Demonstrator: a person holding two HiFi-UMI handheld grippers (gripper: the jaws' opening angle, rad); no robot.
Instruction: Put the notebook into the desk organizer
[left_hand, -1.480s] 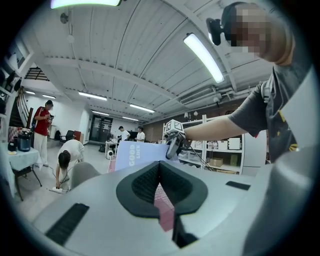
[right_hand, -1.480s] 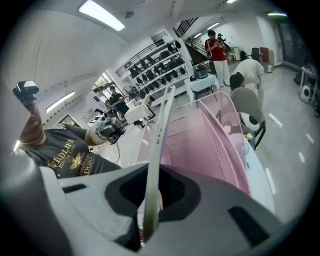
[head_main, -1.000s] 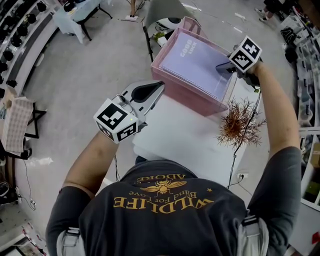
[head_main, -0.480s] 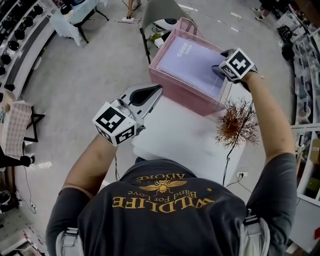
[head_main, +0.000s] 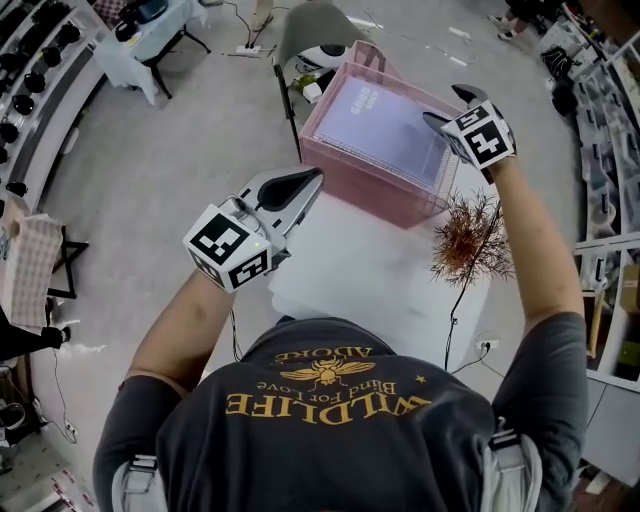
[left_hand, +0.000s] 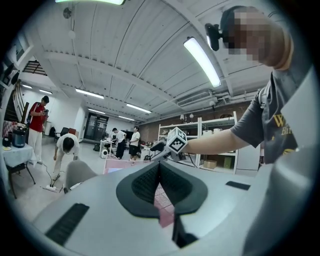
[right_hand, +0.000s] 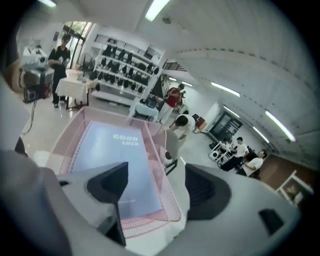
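Note:
The lavender spiral notebook (head_main: 385, 130) lies flat inside the pink mesh desk organizer (head_main: 365, 185) at the far end of the white table. My right gripper (head_main: 450, 106) hovers over the notebook's near right corner. Its jaws are opening wide, with nothing pressed between them. In the right gripper view the notebook (right_hand: 117, 155) lies below the spread jaws of my right gripper (right_hand: 155, 192), inside the organizer's mesh wall (right_hand: 160, 165). My left gripper (head_main: 312, 178) is held shut and empty to the left of the organizer, and in its own view the left gripper (left_hand: 160, 172) has its pads together.
A reddish-brown dried plant (head_main: 470, 240) stands on the white table (head_main: 370, 285) just right of the organizer, under my right forearm. A grey chair (head_main: 320, 25) stands behind the organizer. Shelving (head_main: 600, 150) lines the right side, and people stand in the room's background.
My right gripper has opened and let go of the notebook, which now rests in the organizer. That gripper has drawn slightly up and back. The left gripper has hardly moved.

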